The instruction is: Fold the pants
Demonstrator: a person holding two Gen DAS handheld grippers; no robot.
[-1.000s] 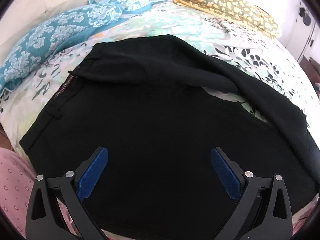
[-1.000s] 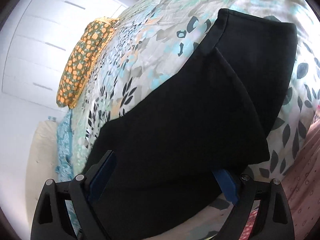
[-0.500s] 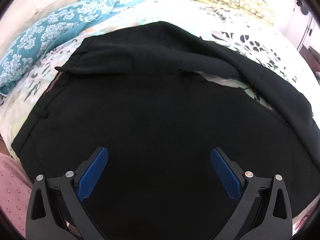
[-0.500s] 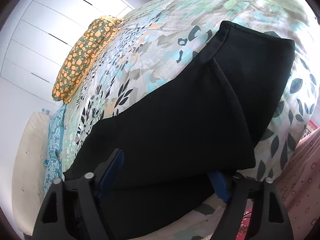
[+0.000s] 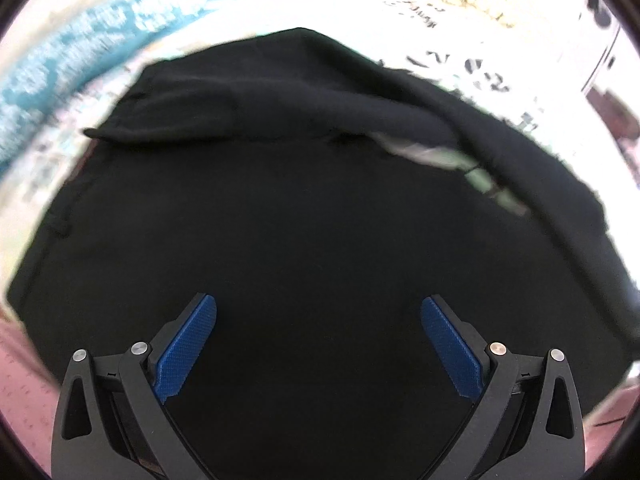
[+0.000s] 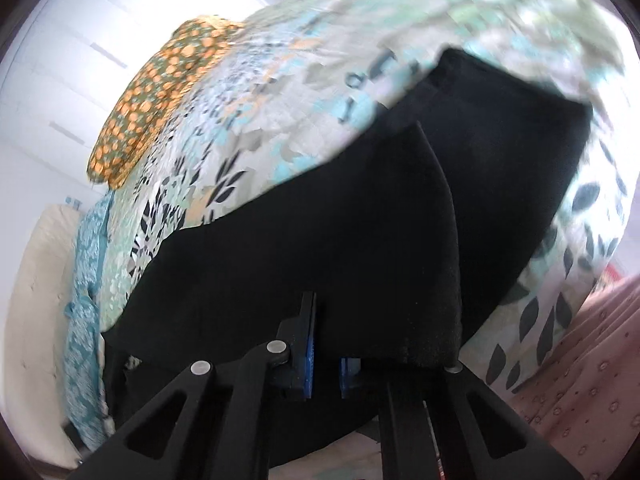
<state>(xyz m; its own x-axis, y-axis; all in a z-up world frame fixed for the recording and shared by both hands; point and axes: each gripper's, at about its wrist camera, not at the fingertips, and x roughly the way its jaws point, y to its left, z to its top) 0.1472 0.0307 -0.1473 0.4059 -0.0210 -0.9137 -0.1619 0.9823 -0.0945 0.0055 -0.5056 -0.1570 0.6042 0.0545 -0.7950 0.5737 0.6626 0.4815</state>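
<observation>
Black pants [image 5: 300, 200] lie spread on a floral bedspread [image 5: 460, 60], the waistband to the left with a flap folded over at the top. My left gripper [image 5: 318, 344] hovers open over the wide black cloth, and its blue pads [image 5: 188, 344] touch nothing. In the right wrist view the pants [image 6: 320, 240] run away as two stacked legs. My right gripper [image 6: 326, 360] is closing on the near edge of the leg cloth, its pads nearly together with the black fabric pinched between them.
An orange-patterned pillow [image 6: 160, 92] and a teal patterned pillow [image 5: 80, 48] lie at the far side of the bed. White wardrobe doors [image 6: 80, 40] stand behind. Pink dotted fabric [image 6: 580, 360] hangs at the bed's near edge.
The right gripper's jaws went from wide apart to nearly together on the leg's near edge. The left gripper tipped closer over the pants, still open.
</observation>
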